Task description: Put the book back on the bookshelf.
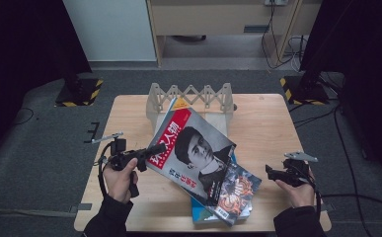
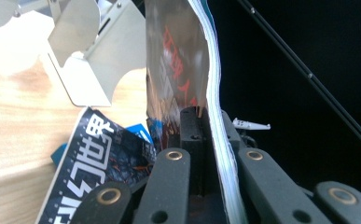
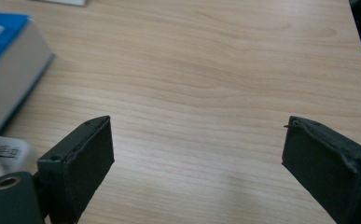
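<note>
Red magazine [image 1: 192, 152] gripped at its left edge, raised at a tilt over the table [image 1: 267, 123].

Left gripper [image 1: 154, 150] clamped on the magazine's edge; in the left gripper view the page block [image 2: 215, 116] stands between the jaws. Its lower corner overlaps a dark magazine [image 1: 235, 190] lying on a blue book [image 1: 201, 216]. A white folding rack [image 1: 191, 96] stands just behind. Right gripper [image 1: 272, 173] hovers near the table's right edge, jaws wide apart, nothing between them, bare wood beneath.
</note>
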{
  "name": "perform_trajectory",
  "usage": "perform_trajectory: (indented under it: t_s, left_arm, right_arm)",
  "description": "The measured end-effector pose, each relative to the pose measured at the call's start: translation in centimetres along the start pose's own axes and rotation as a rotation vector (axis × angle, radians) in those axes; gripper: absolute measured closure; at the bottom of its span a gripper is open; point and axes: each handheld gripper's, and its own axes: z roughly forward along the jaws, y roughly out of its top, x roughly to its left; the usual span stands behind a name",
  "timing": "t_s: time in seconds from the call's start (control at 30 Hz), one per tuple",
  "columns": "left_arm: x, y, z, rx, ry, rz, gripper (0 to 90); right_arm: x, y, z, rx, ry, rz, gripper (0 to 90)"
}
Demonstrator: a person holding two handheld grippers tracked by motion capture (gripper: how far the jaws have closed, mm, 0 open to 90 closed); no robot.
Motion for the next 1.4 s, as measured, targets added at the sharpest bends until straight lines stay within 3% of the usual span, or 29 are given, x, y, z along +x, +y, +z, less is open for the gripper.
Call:
perform_trajectory:
  t_s: [0.27,0.4,0.6,0.77,0.9,1.17,1.4]
  left_arm:
    - [-0.3,1.2,-1.2,-0.059,-0.017,0.000,85.8]
    - [-0.6,2.0,-2.0,-0.090,-0.008,0.026,85.8]
    - [-0.8,3.4,-2.9,-0.141,0.012,0.068,85.8]
    - [-0.6,4.4,-3.3,-0.199,0.001,0.069,85.7]
    - [-0.5,5.2,-3.6,-0.228,0.002,0.066,85.8]
    - [-0.8,6.3,-4.1,-0.253,0.044,0.076,85.9]
    - [-0.8,7.5,-4.8,-0.276,0.086,0.078,86.0]
  right_arm:
    - [-1.0,-0.5,0.6,0.044,-0.016,0.013,9.0]
    - [-0.9,-0.7,0.9,0.064,-0.016,-0.010,8.9]
    - [-1.2,-1.2,1.7,0.122,-0.015,-0.004,8.6]
    - [-1.1,-1.4,2.4,0.160,-0.005,-0.032,8.3]
    - [-1.1,-1.4,2.6,0.158,-0.002,-0.029,6.9]
    - [-1.0,-1.8,2.8,0.109,0.012,-0.025,5.4]
    - [-1.0,-1.8,2.9,0.099,0.013,-0.029,5.0]
